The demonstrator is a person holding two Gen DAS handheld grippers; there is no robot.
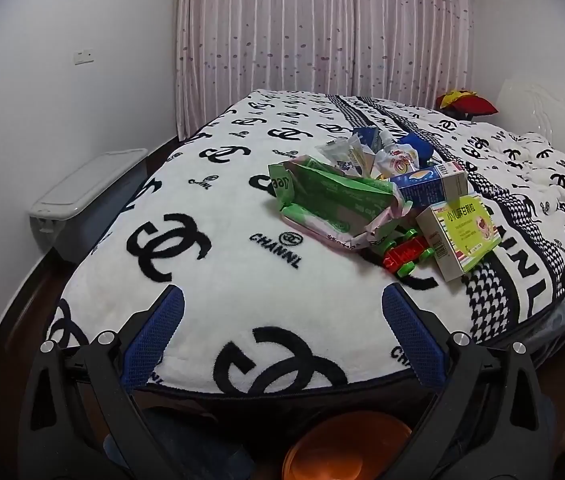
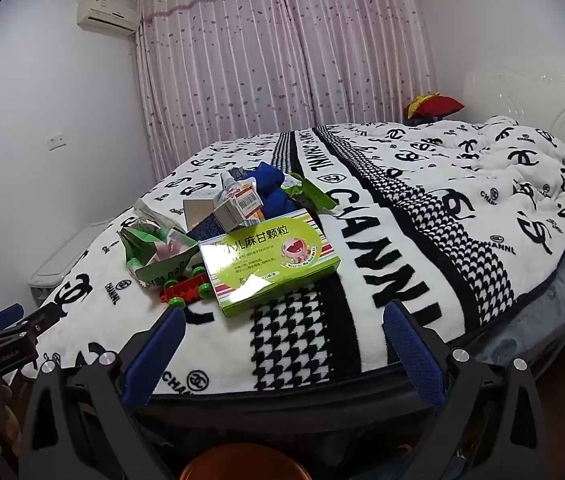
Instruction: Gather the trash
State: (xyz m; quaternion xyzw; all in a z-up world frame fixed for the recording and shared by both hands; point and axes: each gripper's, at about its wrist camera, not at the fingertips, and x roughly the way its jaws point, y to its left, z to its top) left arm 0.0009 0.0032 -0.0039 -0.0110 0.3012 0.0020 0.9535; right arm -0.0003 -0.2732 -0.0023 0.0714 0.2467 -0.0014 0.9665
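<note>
The trash lies in one loose heap on the bed, on the white fleece blanket with black logos (image 1: 210,280), near the foot edge. Nearest to the grippers is the green and yellow cardboard medicine box (image 2: 270,264), which lies flat and leans on the red toy car with green wheels (image 2: 186,290). Behind it are a blue and white carton (image 1: 428,186), a crumpled green and pink plastic wrapper (image 1: 330,204), some squeezed drink pouches (image 1: 398,158) and a dark blue cloth (image 2: 268,184). I think the things are piled together so that they can be picked one by one from the same place.

The left gripper (image 1: 282,336) and the right gripper (image 2: 284,344) both hover over the blanket just before the heap, tilted downward. Their blue padded fingers (image 2: 414,356) stand wide apart and hold nothing.

Below the bed edge an orange round container (image 1: 346,448) is partly visible, probably the bin for the trash. The toy car is perhaps not trash, so it may be left.
</note>
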